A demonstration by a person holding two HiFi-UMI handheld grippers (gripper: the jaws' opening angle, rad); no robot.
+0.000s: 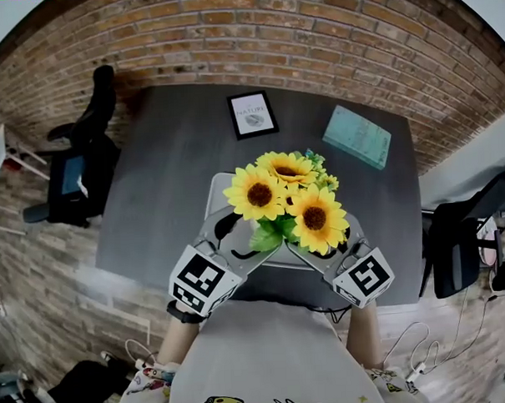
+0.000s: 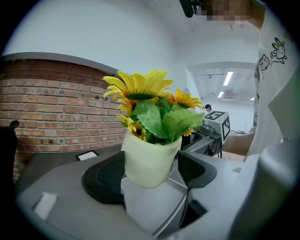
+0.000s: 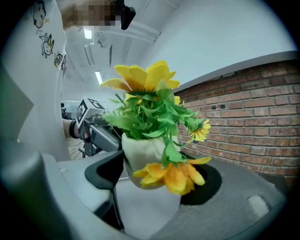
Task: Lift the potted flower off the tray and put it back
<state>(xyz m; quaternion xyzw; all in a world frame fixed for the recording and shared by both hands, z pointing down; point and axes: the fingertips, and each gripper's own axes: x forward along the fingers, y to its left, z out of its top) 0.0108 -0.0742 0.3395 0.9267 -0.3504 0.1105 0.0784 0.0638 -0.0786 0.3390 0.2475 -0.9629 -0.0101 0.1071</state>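
The potted flower (image 1: 286, 199), a bunch of yellow sunflowers with green leaves in a pale pot (image 2: 147, 159), hangs directly above the tray (image 1: 217, 190), held between both tools. The pot's rounded base looks raised off the tray's light grey surface, though how far clear it is cannot be judged.

The left tool (image 2: 150, 172) comes in from the tray's near left. Its two dark pads stand wide apart and press on opposite sides of the pot, pinching it. The right tool (image 3: 157, 180) comes in from the tray's near right and pinches the same pot. Its left pad lies against the pot's wall. A drooping orange-yellow bloom (image 3: 171, 176) hangs over the pot's front and covers much of the other pad. In the head view the blooms hide both sets of pads and most of the tray, so only the tray's far left corner and a strip of its near edge show.

The tray rests on the dark grey bench (image 1: 176, 175). Beyond the tray, near the bench's far edge, lies a framed card (image 1: 253, 115). A teal book (image 1: 357, 137) lies beyond the tray and to its right. A black chair (image 1: 83, 154) stands well to the left of the tray, off the bench. A brick wall (image 1: 228, 30) runs behind it all.
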